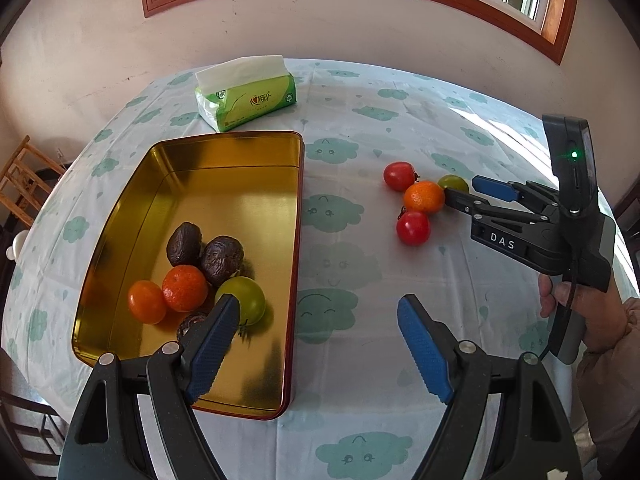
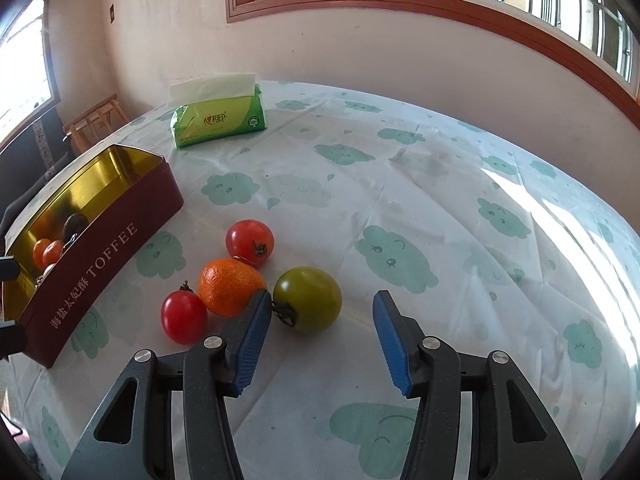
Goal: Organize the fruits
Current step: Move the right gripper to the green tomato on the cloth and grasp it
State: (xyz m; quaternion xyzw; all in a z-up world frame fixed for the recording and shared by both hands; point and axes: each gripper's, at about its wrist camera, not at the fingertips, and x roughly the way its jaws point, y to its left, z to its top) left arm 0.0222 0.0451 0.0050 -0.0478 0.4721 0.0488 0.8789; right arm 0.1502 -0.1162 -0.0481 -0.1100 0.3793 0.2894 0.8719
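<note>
Right gripper (image 2: 320,308), jaws standing wide and empty, is flanking the green tomato (image 2: 308,298); orange (image 2: 230,286) is touching its left finger. Left gripper (image 1: 320,312), jaws wide and empty, is hovering beside the toffee tin (image 1: 298,240) on the desk (image 1: 400,120); tissue pack (image 1: 248,96) is lying behind

Glossy gold metal tin (image 1: 224,184), cloth tablecloth (image 1: 360,380)

Gold-lined maroon tin (image 2: 120,216), green tomato (image 2: 310,298), cloud-patterned tablecloth (image 2: 400,208).
</note>
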